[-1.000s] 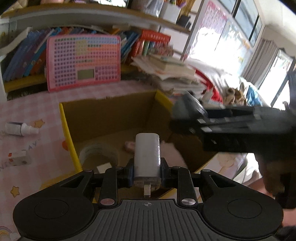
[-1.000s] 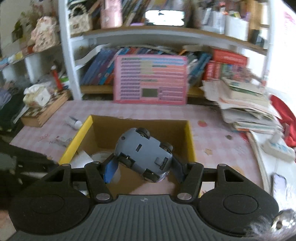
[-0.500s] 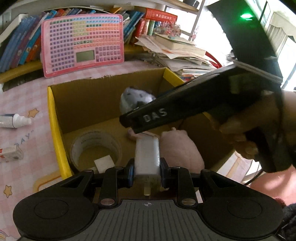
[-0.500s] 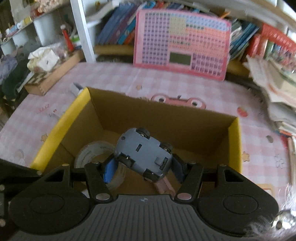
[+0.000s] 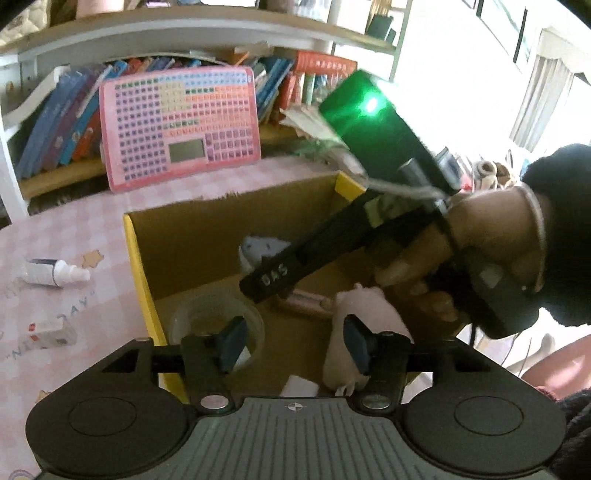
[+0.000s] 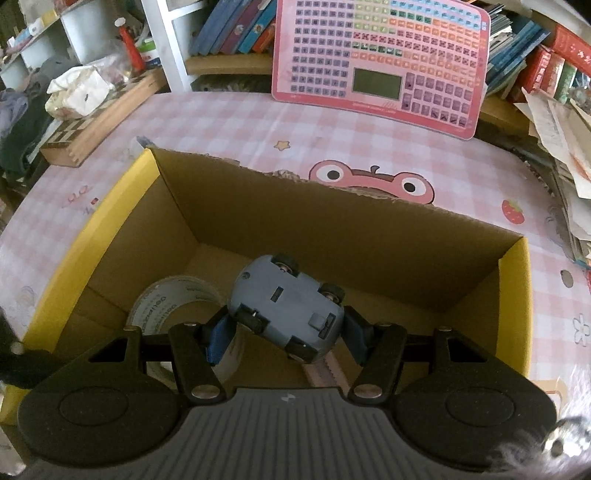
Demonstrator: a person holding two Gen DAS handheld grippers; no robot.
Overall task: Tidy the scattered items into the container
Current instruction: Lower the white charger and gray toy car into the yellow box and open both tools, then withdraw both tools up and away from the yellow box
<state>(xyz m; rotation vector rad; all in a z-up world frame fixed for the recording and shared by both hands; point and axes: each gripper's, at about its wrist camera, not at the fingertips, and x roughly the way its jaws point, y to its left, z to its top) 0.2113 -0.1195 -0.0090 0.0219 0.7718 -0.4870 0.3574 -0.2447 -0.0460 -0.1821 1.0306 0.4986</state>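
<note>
Toy car point(image 6: 284, 299) clamped in right tool point(image 6: 284, 338), above box point(image 6: 513, 306).

We see a tabletop point(image 6: 229, 122) covered in pink checked cloth with cartoon prints. Along its far edge stands a white shelf unit point(image 5: 155, 33) packed with books point(image 5: 62, 122), and a pink keyboard chart point(image 6: 380, 62) leans against it. At the right, bright daylight enters through curtained windows point(image 5: 535, 96).
</note>
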